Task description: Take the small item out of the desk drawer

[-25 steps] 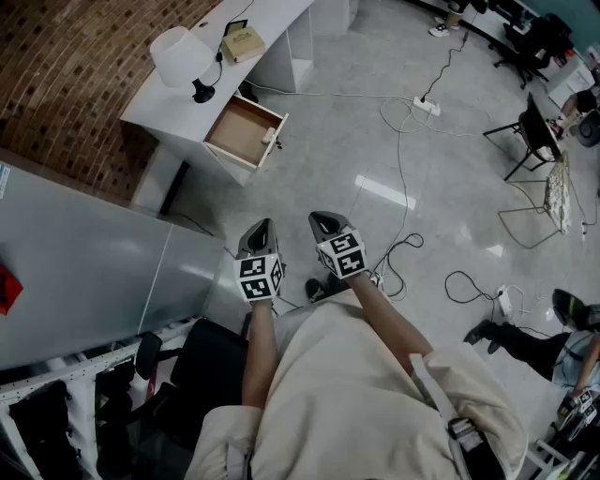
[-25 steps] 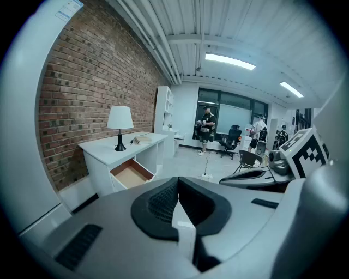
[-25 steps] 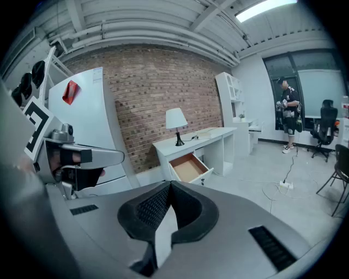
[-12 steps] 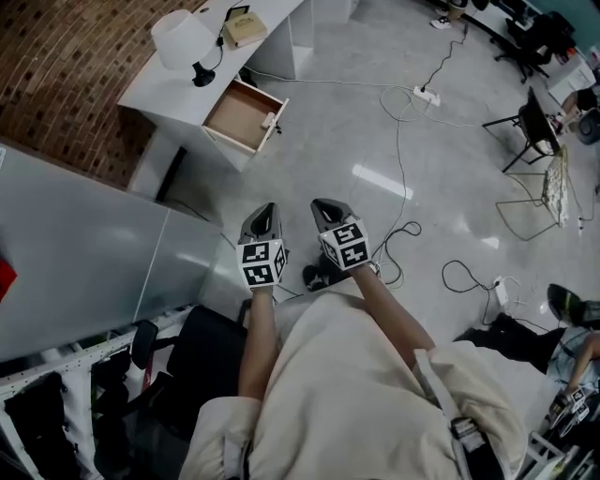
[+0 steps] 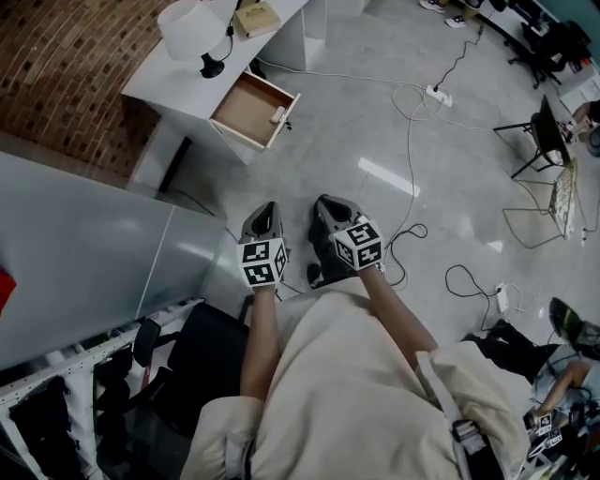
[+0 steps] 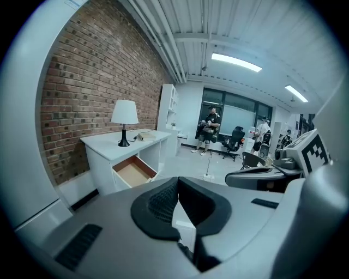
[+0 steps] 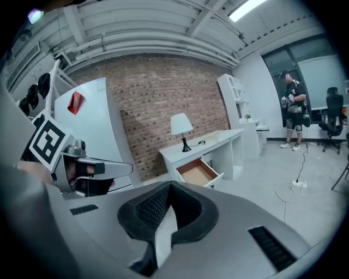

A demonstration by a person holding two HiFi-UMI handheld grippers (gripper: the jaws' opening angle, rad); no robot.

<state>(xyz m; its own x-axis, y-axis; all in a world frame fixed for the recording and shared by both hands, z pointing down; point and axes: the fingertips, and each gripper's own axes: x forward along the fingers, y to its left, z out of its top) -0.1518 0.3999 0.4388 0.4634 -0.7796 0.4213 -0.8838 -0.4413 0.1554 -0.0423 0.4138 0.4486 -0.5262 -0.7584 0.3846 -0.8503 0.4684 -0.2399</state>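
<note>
- Drawer [image 5: 248,108] and counter [image 5: 164,80] slid up and to the right in the head view over the last second, the lamp [image 5: 192,23] ending cut by the top edge. The person appeared to be turning or stepping toward them.
- Both tools barely shifted, held low before the body and well apart from the drawer. The left gripper [image 5: 267,208] had its jaws pressed together on nothing, and the right gripper [image 5: 322,201] was likewise closed and empty.
- The drawer stood pulled open, with a small pale thing [image 5: 278,114] at its front edge, too small to tell item from handle.
- Approach looked like the step in hand; no reach had begun.
</note>
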